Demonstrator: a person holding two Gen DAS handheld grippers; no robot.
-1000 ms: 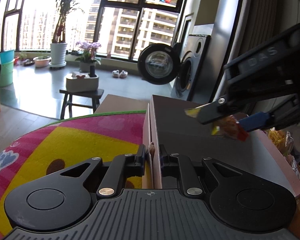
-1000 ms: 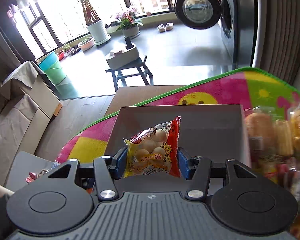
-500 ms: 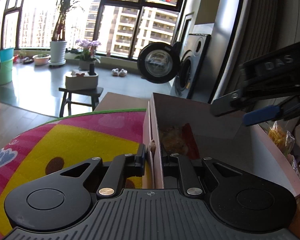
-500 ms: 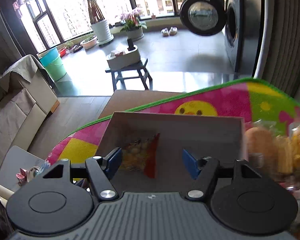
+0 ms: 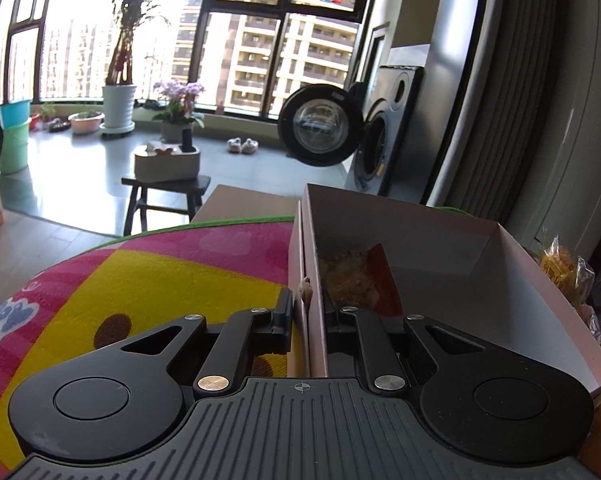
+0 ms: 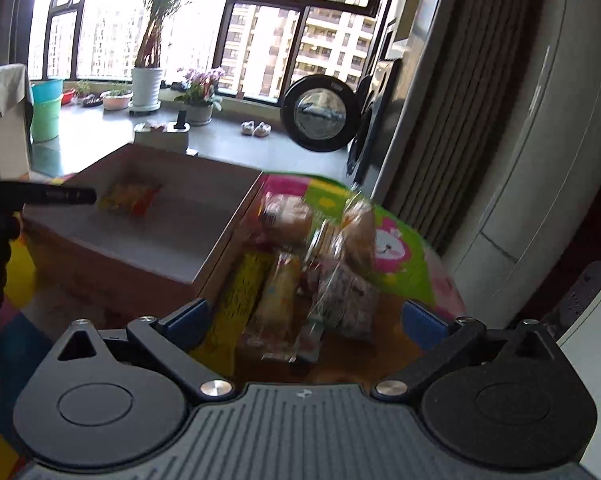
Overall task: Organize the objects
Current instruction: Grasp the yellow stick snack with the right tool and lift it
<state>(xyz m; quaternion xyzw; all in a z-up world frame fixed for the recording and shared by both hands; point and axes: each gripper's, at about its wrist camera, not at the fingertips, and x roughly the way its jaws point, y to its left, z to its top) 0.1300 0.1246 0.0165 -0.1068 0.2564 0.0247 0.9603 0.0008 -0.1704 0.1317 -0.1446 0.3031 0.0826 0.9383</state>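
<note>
Snack packet (image 5: 356, 280), yellow with a red edge, lies flat on the floor of the open cardboard box (image 5: 500, 280), close to the box's left wall; in the right wrist view the same packet (image 6: 130, 198) sits toward the far left corner. The box stands on a bright play mat (image 5: 148, 280) of pink and yellow patches.

The left gripper (image 5: 308, 320) is clamped on the box's near left wall: one finger presses the outer face, the other sits inside, with the double cardboard edge pinched between them. Its dark finger also shows at the left of the right wrist view, reaching over the box rim.

The right gripper (image 6: 306, 318) has its jaws spread wide with nothing between its blue pads (image 6: 188, 316). It hangs over a heap of wrapped snacks (image 6: 320, 272) lying on the mat just beside the box's right wall; the heap is motion-blurred, so the single packets are hard to tell apart, though they look like bread rolls and clear-wrapped pastries.

Beyond the mat stand a dark stool (image 5: 164, 188) carrying a white tray, a washing machine (image 5: 380, 144) with its round door swung open, and potted plants (image 5: 118, 108) by the windows.
</note>
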